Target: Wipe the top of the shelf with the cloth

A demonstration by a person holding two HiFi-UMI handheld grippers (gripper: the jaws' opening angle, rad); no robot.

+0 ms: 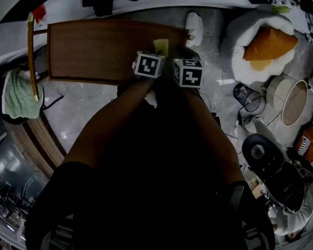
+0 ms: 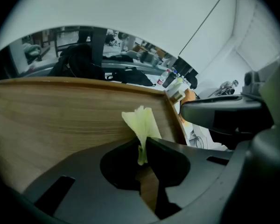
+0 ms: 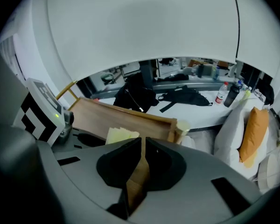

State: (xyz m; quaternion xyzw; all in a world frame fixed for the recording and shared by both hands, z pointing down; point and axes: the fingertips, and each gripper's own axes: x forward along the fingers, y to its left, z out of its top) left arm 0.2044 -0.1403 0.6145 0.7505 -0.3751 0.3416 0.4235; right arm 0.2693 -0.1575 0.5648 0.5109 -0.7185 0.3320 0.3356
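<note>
The fingers (image 2: pixel 170 155) of the left gripper (image 2: pixel 142 141) pinch a fold of the pale yellow-green cloth (image 2: pixel 141 122), which stands up just past their tips. In the head view the cloth (image 1: pixel 160 46) sits near the right end of the wooden shelf top (image 1: pixel 94 48). The top's long axis runs 9 to 3 o'clock, so most of the bare wood lies toward 9 o'clock. The right gripper (image 3: pixel 142 141), at 3 o'clock just beside the left, has its fingers pressed together on nothing. The left is therefore the better placed to wipe.
</note>
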